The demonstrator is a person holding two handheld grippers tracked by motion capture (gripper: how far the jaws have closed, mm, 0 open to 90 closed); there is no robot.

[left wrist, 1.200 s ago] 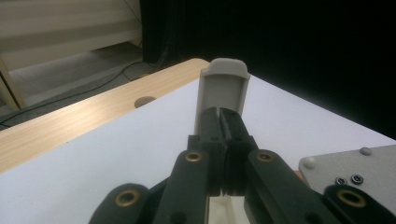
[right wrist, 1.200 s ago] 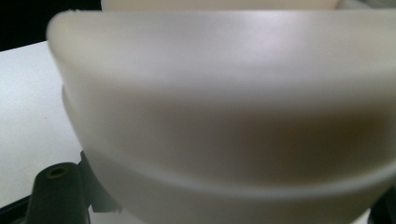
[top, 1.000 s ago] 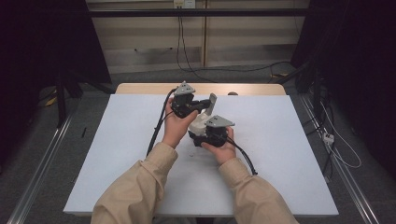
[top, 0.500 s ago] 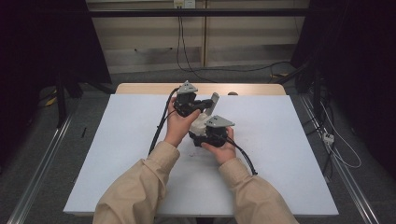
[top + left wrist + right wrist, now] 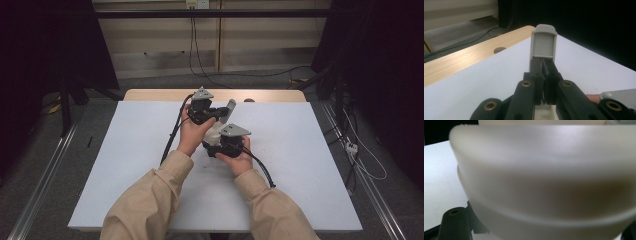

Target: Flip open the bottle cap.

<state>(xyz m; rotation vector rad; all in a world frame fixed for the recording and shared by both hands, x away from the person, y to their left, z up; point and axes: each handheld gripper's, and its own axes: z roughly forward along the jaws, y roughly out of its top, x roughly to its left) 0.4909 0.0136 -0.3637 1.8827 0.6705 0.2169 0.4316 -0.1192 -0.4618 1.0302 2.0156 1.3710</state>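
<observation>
Over the middle of the white table (image 5: 125, 165), two hands hold the grippers close together. A white rounded plastic piece (image 5: 214, 131) with a grey flat tab (image 5: 230, 107) at its far end hangs between them. My left gripper (image 5: 220, 113) is shut on the tab; in the left gripper view its jaws (image 5: 543, 65) pinch the grey tab (image 5: 543, 45) from below. My right gripper (image 5: 217, 141) holds the white piece from the near side. That white piece (image 5: 541, 175) looms blurred and very close in the right gripper view, with one black finger (image 5: 454, 220) beside it.
A bare wooden strip (image 5: 280, 95) with a round hole (image 5: 499, 50) runs along the table's far edge. Cables trail from both grippers across the table (image 5: 172, 135). Dark curtains, floor cables and metal rails surround the table.
The left gripper has edged slightly to the right, still holding the tab. The right hand and the white piece have stayed put.
</observation>
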